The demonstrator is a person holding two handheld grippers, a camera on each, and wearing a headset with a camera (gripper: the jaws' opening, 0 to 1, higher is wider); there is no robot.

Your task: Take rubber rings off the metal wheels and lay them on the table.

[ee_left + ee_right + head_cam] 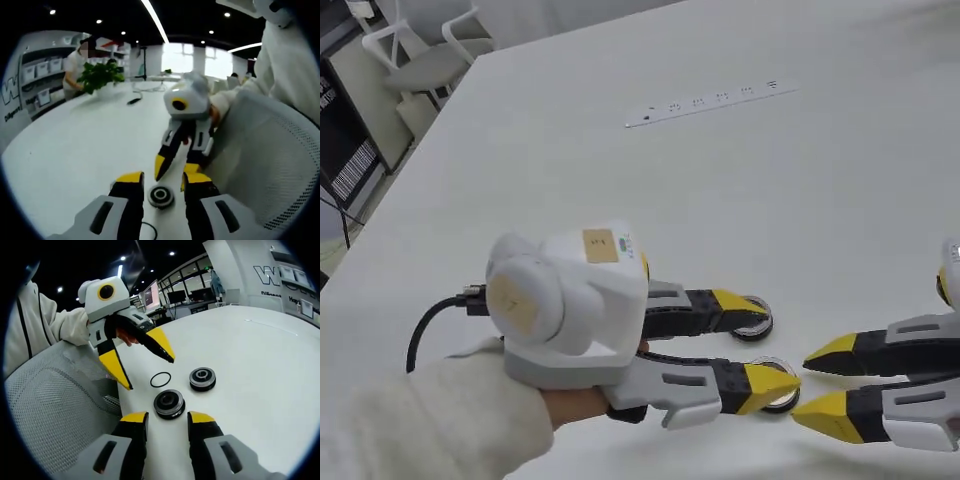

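Observation:
Two metal wheels stand on the white table (pixel 620 170). In the right gripper view one wheel (pixel 169 403) with a black rubber rim sits just ahead of my right gripper (pixel 167 417), whose jaws stand open. A second wheel (pixel 202 378) lies further off to the right, and a loose thin black ring (pixel 160 379) lies flat on the table. My left gripper (pixel 755 342) is open too, and a wheel (pixel 161 196) rests on the table between its yellow tips. In the head view the wheels (pixel 752 322) (pixel 786 402) are partly hidden by the left jaws, while the right gripper (pixel 820 380) points at them.
A white power strip (pixel 710 103) lies at the far side of the table. Chairs (pixel 420 50) stand beyond the table's left edge. A grey mesh chair back (pixel 50 405) is close to the near edge. A potted plant (pixel 100 75) stands far off on the table.

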